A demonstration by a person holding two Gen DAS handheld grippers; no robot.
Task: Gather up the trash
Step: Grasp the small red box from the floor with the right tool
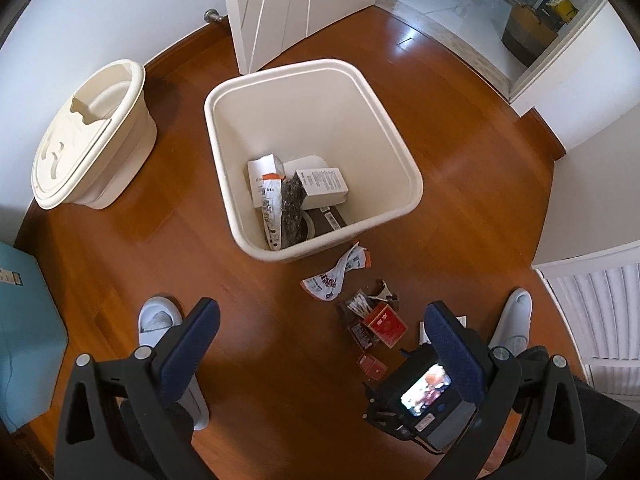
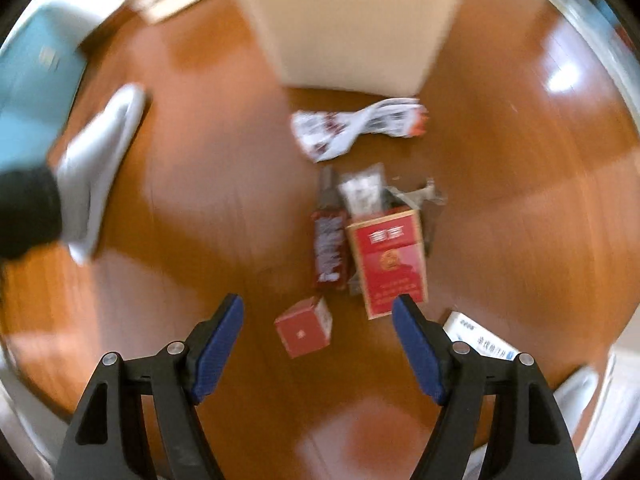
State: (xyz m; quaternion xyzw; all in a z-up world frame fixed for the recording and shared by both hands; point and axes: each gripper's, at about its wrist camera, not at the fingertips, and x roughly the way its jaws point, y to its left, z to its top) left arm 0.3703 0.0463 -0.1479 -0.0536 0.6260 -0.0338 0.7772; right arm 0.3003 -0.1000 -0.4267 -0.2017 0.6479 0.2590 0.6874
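Note:
A cream trash bin (image 1: 240,92) stands open on the wood floor with boxes and wrappers inside. Its side shows in the right wrist view (image 2: 352,32). In front of it lies loose trash: a crumpled white wrapper (image 1: 334,276) (image 2: 352,128), a red cigarette pack (image 1: 384,324) (image 2: 388,260), a dark red candy wrapper (image 2: 330,252), a small red box (image 1: 372,365) (image 2: 304,328) and a white box (image 2: 480,336). My left gripper (image 1: 320,320) is open and empty above the floor. My right gripper (image 2: 318,312) is open and empty, low over the small red box. The right wrist view is blurred.
The bin's cream lid (image 1: 88,136) lies at the left by the wall. A teal box (image 1: 24,332) is at the far left. Grey slippers (image 1: 156,320) (image 1: 514,316) flank the trash. A white door (image 1: 288,4) stands behind the bin.

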